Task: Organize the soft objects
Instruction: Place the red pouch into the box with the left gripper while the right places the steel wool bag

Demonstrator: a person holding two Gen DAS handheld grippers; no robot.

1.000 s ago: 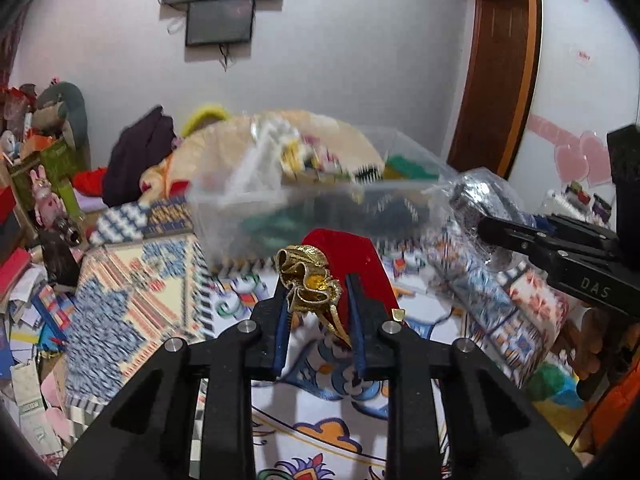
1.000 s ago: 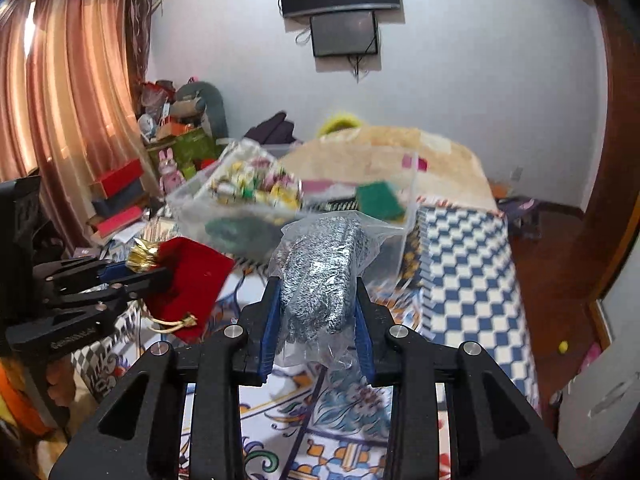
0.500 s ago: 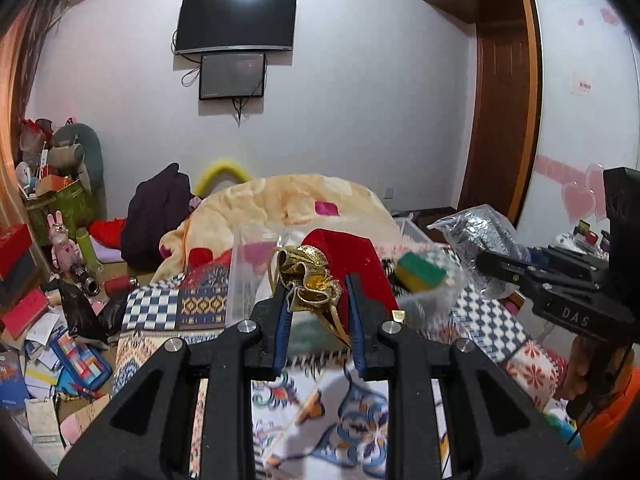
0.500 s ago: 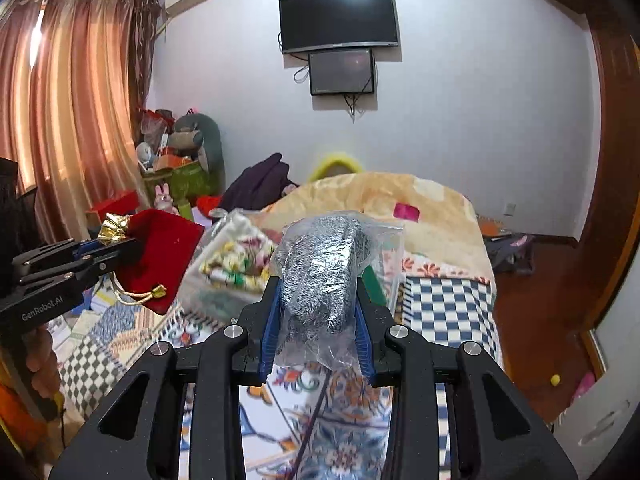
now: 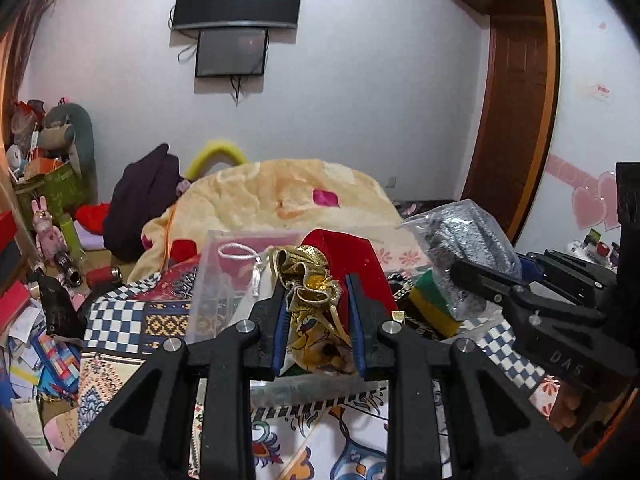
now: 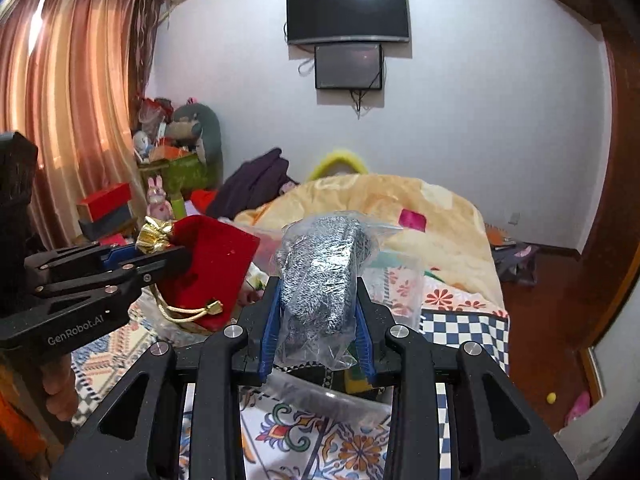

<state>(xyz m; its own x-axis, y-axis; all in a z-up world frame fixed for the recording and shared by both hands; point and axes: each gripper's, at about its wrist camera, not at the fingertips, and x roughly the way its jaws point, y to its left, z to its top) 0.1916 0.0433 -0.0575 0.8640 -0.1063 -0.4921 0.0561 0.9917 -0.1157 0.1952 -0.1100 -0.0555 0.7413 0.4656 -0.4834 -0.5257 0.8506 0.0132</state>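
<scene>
Left claw (image 5: 316, 312) clamped on the gold neck of a red pouch (image 5: 352, 252), pouch body sticking up past the fingertips, gold cord (image 6: 188, 312) hanging below it. Right claw (image 6: 316, 320) clamped on a clear bag (image 6: 320, 276) of silvery mesh stuff, bag standing upright between the blue pads (image 6: 268, 320). Both held side by side above a clear bin (image 5: 224, 280) that sits on the bed's patterned quilt (image 5: 120, 324). Bin holds a white cord (image 5: 240, 250) at its left end and a green-and-yellow sponge (image 5: 430, 304) at its right end; rest of the contents too hidden to make out. From the right camera the pouch hangs left of the bag, near but not touching. A hand (image 6: 60, 384) grips the left claw's handle at the lower left. Behind the bin: cream blanket (image 5: 280, 196) heaped on the bed, dark clothes (image 5: 140, 200) to its left, TV (image 6: 348, 12) on the wall, curtain (image 6: 72, 100) at far left.
</scene>
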